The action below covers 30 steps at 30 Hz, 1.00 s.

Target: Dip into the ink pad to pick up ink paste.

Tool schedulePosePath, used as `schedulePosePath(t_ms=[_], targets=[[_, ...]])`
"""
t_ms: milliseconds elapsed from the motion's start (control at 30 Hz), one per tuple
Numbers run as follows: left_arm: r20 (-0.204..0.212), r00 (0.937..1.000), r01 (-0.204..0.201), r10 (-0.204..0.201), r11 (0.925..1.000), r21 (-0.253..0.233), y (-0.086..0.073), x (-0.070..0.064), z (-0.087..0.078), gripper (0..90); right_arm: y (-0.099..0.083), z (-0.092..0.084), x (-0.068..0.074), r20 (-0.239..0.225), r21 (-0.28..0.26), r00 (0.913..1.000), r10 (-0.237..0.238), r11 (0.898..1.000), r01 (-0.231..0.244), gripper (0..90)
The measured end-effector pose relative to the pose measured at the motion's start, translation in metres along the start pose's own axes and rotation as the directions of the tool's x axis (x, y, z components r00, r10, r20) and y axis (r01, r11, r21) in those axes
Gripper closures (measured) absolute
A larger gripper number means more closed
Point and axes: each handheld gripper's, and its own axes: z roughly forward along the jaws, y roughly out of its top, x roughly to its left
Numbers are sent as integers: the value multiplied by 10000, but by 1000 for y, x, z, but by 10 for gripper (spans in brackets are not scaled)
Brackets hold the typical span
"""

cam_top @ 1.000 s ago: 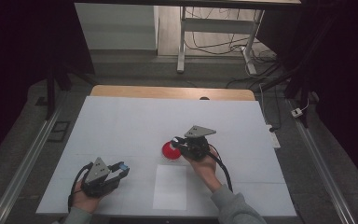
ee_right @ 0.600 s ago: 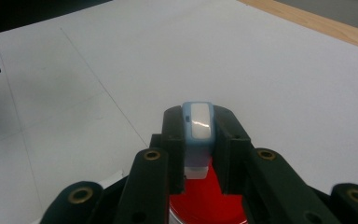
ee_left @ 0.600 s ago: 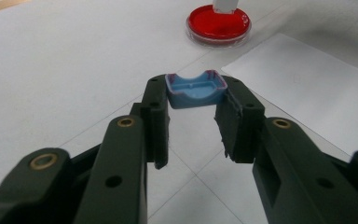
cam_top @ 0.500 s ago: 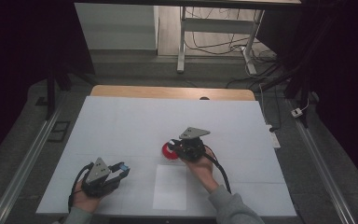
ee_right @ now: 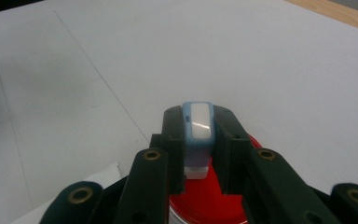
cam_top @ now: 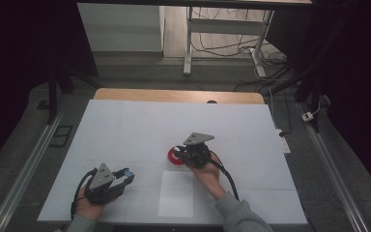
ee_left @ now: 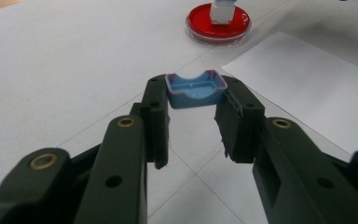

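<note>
Plastic, small and light: that is how both pieces in hand look, so neither should strain a grip. On the left of the white worktop (cam_top: 125,125), the left tool (cam_top: 124,177) is clenched on a little blue cap (ee_left: 196,89), a shallow open-sided tray with a curved notch in its rim; the pads pinch its two short ends and hold it clear of the surface, in the left gripper view. It seems stiff but thin-walled, and smooth enough to slide or pop out if squeezed harder, so the flat ends are the sound place to hold it. Near the middle, just in front of the white paper sheet (cam_top: 176,193), the right tool (cam_top: 179,153) grips a small pale blue block (ee_right: 199,127) with a glossy white face, the pads on its two broad sides. In the right gripper view it stands upright over the red dish (ee_right: 205,205), and whether its foot touches the dish I cannot tell. Hard and slick, the block would likely tip if let go carelessly, and the shallow dish, probably light too, could skid on the smooth worktop if nudged sideways.
</note>
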Motion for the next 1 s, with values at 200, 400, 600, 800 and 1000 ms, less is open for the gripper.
schedulePosePath(t_ms=[200, 400, 600, 800, 1000], targets=[[0, 10000, 11, -11, 10000, -11, 0, 0, 0, 651, -1, 3, 1, 35, 161, 9999, -97, 9998, 96, 751], [-3, 10000, 12, -12, 10000, -13, 0, 0, 0, 650, -2, 4, 1, 47, 261, 9999, -89, 9996, 87, 752], [-5, 10000, 24, -24, 10000, -21, 0, 0, 0, 651, -3, 6, 2, 119, 360, 9999, -109, 9993, 105, 753], [0, 10000, 6, -6, 10000, -13, 0, 0, 0, 650, -4, 7, 3, 183, 338, 9996, -198, 9992, 192, 754], [-11, 10000, 16, -16, 10000, -16, 0, 0, 0, 651, -4, 6, 3, 162, 342, 9997, -167, 9993, 161, 754]])
